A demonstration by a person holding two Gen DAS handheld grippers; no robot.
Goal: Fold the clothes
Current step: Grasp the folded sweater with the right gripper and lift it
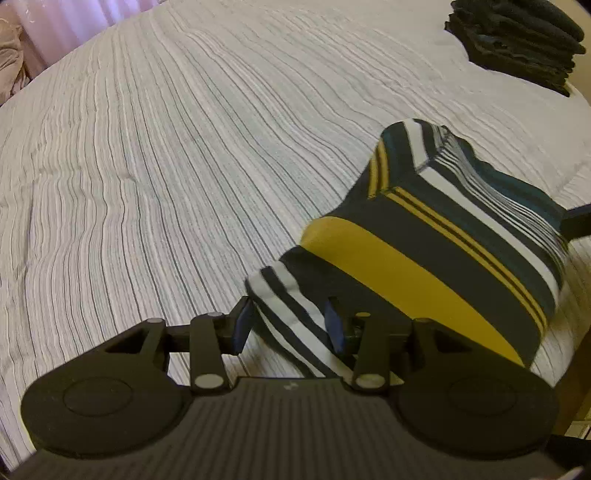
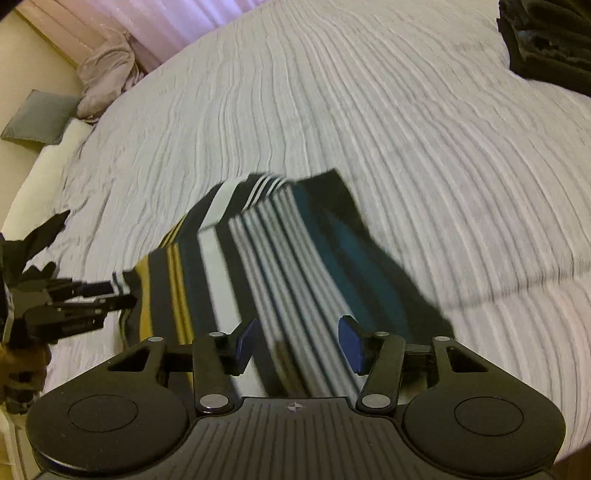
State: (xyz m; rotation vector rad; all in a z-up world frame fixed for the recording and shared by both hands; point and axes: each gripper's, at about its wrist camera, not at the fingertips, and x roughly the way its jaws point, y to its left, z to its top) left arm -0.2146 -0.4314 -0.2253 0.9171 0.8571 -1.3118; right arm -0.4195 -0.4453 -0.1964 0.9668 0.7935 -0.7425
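Progress: partway | striped garment (image 1: 424, 258) bunched, needing folding | left gripper (image 1: 291, 325) clamping its corner | right gripper (image 2: 299, 343) straddling cloth, grip undeterminable | dark stack (image 1: 517, 40) lying folded far beyond.

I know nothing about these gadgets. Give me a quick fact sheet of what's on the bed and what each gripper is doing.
surface: bed with a grey striped bedspread
garment: striped shirt, navy, white, yellow and teal, bunched up on the bed
left gripper: closed on the shirt's white-striped end
right gripper: shirt fabric lies between its fingers; grip unclear, view blurred
finished pile: dark folded clothes, far corner of the bed
background: pink curtain
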